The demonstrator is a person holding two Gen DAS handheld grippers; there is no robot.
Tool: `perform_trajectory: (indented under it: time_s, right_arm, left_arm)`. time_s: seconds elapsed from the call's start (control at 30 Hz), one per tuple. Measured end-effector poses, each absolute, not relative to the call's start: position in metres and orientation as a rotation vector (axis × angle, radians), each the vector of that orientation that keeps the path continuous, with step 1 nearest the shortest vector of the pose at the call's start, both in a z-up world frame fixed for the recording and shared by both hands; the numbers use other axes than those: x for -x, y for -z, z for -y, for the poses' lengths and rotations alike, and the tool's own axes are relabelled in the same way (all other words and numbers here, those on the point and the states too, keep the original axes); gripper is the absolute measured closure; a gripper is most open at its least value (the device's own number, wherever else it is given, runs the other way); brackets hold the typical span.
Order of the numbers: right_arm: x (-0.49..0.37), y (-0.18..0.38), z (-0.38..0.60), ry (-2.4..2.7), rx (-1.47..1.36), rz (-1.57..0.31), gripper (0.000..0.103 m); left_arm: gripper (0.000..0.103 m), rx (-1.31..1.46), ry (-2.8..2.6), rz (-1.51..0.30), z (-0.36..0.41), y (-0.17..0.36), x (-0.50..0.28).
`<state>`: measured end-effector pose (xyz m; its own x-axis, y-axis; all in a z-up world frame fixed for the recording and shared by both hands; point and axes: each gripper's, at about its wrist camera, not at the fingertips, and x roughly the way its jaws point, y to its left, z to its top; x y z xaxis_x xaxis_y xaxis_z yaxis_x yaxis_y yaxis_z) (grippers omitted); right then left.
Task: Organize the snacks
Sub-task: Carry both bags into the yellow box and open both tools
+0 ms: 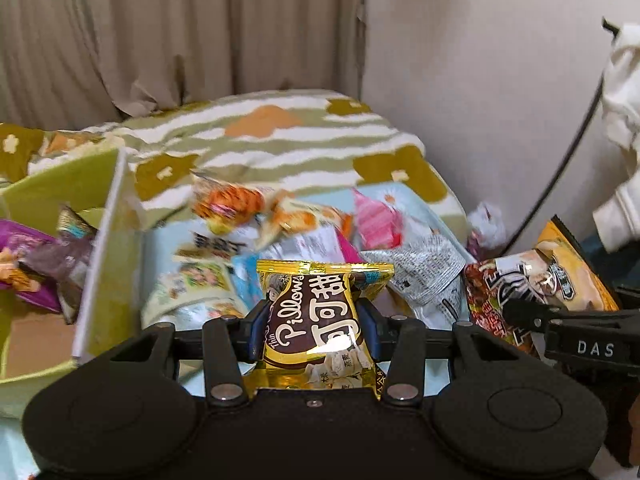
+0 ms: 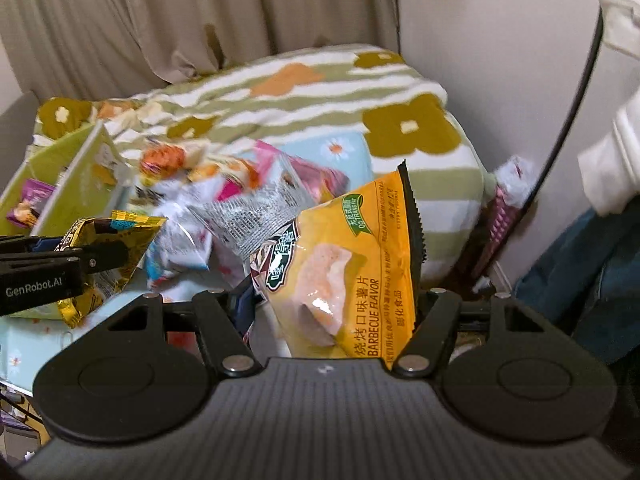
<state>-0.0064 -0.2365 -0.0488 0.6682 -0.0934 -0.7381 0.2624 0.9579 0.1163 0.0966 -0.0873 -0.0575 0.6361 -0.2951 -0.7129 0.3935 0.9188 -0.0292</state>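
A few packets already sit in the green box (image 1: pixel 56 200) at the bed's left edge, your left tongs (image 1: pixel 314 320) clamp the gold Pillows pack (image 1: pixel 316 316), your right tongs (image 2: pixel 332 304) clamp the orange barbecue chips (image 2: pixel 340 264), and the pile of snacks (image 1: pixel 304 232) mid-bed awaits.

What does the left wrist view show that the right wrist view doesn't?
Only the left wrist view shows the front of the gold packet clamped in the left gripper. Only the right wrist view shows the barbecue label on the orange chip bag in the right gripper. Both show each packet, the green box, the snack pile and the flowered blanket.
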Motion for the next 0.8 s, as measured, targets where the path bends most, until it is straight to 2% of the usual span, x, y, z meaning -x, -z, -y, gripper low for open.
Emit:
perform_trajectory:
  time_s: [0.5, 0.8]
  right_arm:
    - [-0.039, 0.015, 0.174, 0.076, -0.161, -0.742, 0.021]
    - [-0.092, -0.008, 0.099, -0.048, -0.116, -0.705, 0.021]
  left_arm:
    - [0.053, -0.06, 0.262, -0.7, 0.0, 0.018, -0.116]
    - [0.053, -0.036, 0.165, -0.68, -0.074, 0.003, -0.146]
